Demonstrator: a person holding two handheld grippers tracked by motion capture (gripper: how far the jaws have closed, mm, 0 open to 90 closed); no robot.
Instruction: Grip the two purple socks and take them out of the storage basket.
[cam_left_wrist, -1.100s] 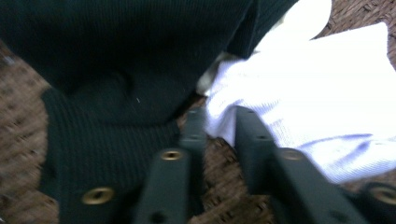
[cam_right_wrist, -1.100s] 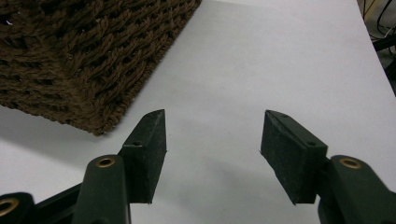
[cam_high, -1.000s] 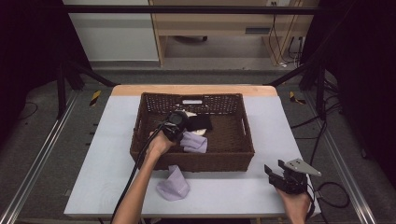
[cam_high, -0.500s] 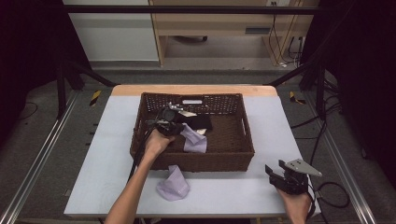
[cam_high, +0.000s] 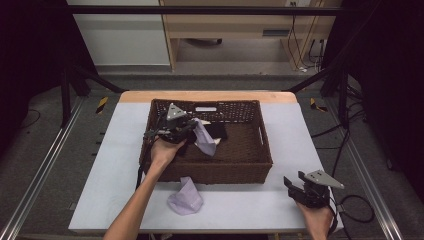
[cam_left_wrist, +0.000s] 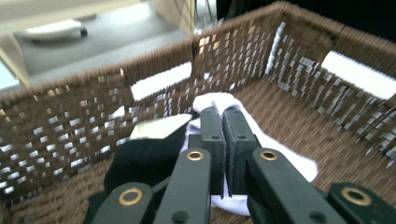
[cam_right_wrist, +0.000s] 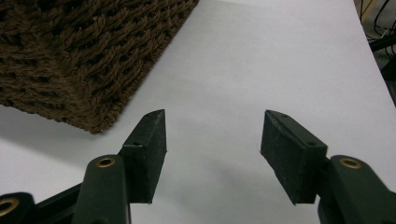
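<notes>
A dark brown wicker basket (cam_high: 265, 150) stands in the middle of the white table. Above its left half my left gripper (cam_high: 191, 125) is shut on a pale lavender cloth (cam_high: 203, 139), which hangs from the jaws down into the basket. In the left gripper view the jaws are pressed together at my left gripper (cam_left_wrist: 223, 114), with the pale cloth (cam_left_wrist: 289, 161) bunched under them. A black cloth (cam_high: 220, 131) lies on the basket floor beside it. My right gripper (cam_high: 296, 185) rests open at the table's front right, nothing between its jaws (cam_right_wrist: 212, 140).
A second lavender cloth (cam_high: 186, 197) lies crumpled on the table in front of the basket. The basket's corner (cam_right_wrist: 84, 60) sits close to the left of the right gripper. Bare white tabletop (cam_high: 240, 205) runs along the front edge. Metal rails flank the table.
The left gripper has risen and drifted left and toward the basket's back wall, drawing the lavender cloth up off the basket floor. The right gripper has stayed put.
</notes>
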